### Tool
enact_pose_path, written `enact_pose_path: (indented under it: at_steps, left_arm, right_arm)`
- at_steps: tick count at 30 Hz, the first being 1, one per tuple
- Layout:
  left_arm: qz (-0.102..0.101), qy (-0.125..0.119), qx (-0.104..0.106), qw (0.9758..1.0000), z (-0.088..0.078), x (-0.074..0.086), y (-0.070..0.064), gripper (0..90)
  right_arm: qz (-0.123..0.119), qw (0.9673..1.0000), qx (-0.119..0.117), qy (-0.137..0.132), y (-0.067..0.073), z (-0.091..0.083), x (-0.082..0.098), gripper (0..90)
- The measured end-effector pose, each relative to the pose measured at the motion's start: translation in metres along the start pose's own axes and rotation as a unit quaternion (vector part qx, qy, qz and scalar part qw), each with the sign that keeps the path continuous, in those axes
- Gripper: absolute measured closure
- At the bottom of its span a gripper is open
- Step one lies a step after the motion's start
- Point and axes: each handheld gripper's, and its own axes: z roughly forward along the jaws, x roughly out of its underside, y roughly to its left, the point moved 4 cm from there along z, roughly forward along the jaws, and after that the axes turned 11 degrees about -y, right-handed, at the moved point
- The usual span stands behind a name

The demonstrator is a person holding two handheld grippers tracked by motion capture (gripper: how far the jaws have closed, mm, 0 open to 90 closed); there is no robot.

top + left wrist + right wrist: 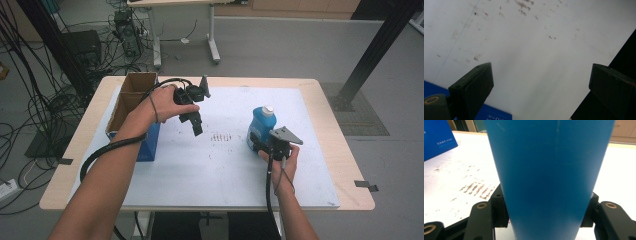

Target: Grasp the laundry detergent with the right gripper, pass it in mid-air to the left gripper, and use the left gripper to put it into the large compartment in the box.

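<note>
The smooth blue plastic bottle [261, 127] with a white cap stands upright on the white mat [230, 165], long axis vertical, cap up. The right gripper [256, 142] clamps its lower body. The left gripper [196, 129] hangs above the mat with jaws wide, holding nothing.

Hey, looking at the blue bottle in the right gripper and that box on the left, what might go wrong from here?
1. The right gripper clamps the blue bottle low on its body, so the bottle may tip or swing when lifted.
2. The bottle's smooth sides could let it slip between the pads.
3. The left gripper hangs open above the white mat near the cardboard box; carrying the bottle across might bump it, or the box rim.
</note>
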Motion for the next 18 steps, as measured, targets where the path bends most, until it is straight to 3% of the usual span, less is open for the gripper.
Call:
enact_pose_path:
  at_steps: [18]
  left_arm:
    - [0.001, -0.001, 0.001, 1.0000, -0.0019, -0.0004, -0.0004, 6.3]
  right_arm:
    - [0.000, 1.0000, 0.002, 0.000, 0.0012, 0.0000, -0.0001, 41.8]
